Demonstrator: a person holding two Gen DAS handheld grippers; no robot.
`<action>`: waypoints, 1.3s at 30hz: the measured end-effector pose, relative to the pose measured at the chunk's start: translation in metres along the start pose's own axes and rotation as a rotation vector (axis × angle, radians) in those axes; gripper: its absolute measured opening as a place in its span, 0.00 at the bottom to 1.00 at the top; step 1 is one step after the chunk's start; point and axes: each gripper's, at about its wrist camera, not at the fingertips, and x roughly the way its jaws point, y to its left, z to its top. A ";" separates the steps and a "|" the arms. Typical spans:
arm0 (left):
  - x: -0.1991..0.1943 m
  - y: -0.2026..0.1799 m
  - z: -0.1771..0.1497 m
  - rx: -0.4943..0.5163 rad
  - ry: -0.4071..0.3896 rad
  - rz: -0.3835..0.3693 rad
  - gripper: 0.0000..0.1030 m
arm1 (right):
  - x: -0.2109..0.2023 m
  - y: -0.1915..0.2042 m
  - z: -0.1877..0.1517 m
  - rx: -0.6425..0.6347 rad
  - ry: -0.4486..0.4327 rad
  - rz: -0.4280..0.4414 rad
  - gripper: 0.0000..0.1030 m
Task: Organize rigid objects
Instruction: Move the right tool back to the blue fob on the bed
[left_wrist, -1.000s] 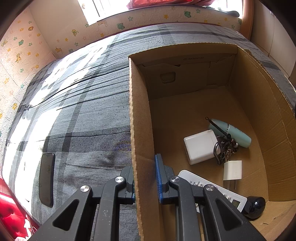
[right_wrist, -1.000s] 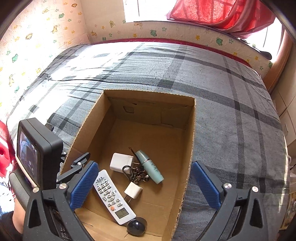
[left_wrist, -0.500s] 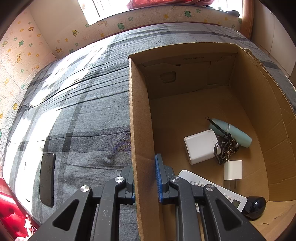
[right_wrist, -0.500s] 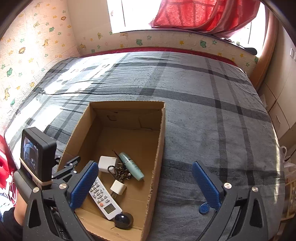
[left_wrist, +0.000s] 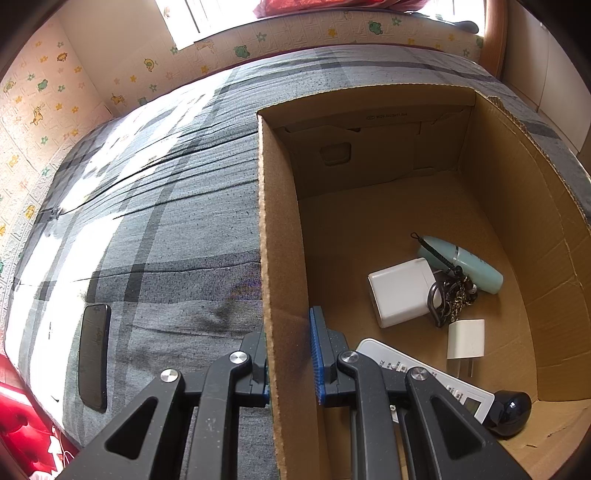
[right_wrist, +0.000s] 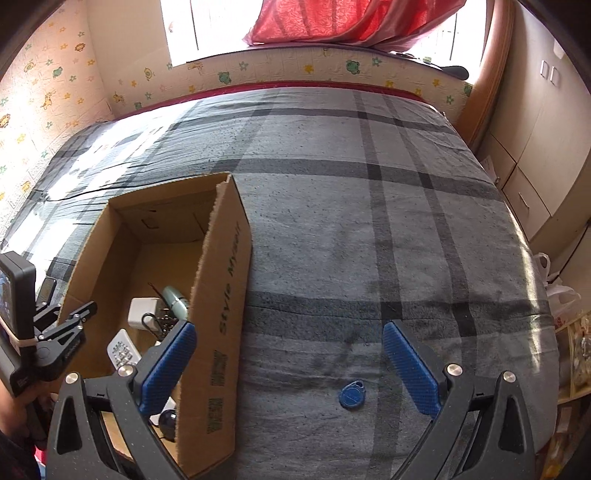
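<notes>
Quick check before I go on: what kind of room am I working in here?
Most likely a bedroom, perhaps a child's: the cardboard box sits on a bed with a grey plaid cover, cartoon-animal padding lines the walls, and a red curtain hangs at the window.

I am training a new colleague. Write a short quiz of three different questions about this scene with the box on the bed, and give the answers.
1. True or false: the left gripper is shut on a wall of the cardboard box.
2. Which thing lies on the bedcover between the open fingers of the right gripper?
A. a blue key fob
B. a white charger
C. a remote control
3. Fill in: outside the box, to its left in the left wrist view, a dark ____ lies flat on the bedcover.

Key
1. True.
2. A, the blue key fob.
3. Phone.
</notes>
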 end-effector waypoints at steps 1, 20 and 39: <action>0.000 0.000 0.000 0.000 0.000 0.000 0.17 | 0.003 -0.004 -0.003 0.006 0.006 -0.008 1.00; -0.001 0.000 -0.001 -0.001 -0.006 0.003 0.17 | 0.062 -0.042 -0.061 0.075 0.126 -0.066 1.00; -0.002 -0.001 -0.001 0.000 -0.009 0.010 0.17 | 0.094 -0.056 -0.089 0.105 0.181 -0.093 1.00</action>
